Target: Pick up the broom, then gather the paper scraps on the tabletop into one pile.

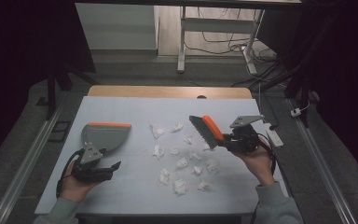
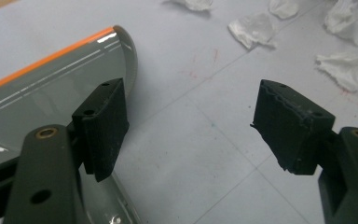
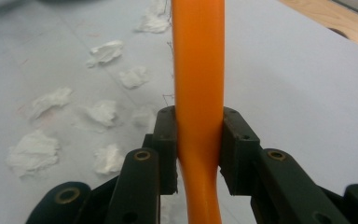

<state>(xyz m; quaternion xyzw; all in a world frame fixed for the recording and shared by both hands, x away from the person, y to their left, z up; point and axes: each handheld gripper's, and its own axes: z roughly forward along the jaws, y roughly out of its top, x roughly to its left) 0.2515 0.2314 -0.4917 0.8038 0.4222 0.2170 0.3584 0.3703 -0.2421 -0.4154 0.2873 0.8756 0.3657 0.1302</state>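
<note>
The right gripper (image 1: 230, 140) is sitting at the right side of the white surface (image 1: 135, 186), and its fingers (image 3: 165, 140) are clamping the orange handle of a hand brush (image 1: 207, 130). In the right gripper view the handle is running straight up between the two pads, touching both. The brush is being held above the surface, bristles pointing left and down, just right of the scattered paper scraps (image 1: 182, 163).

The left gripper (image 1: 114, 166) is lying low at the near left of the surface. Its fingers (image 2: 100, 126) are standing wide apart with nothing between them; bare surface is showing in the gap. Just beyond and to the left of the left gripper a grey dustpan (image 1: 103, 135) with an orange edge is resting on the surface, its orange edge facing far. In the left gripper view one pad is sitting right in front of the dustpan's rim; whether it is touching cannot be told.

The paper scraps are lying spread across the middle of the surface, between dustpan and brush, apart from both.
</note>
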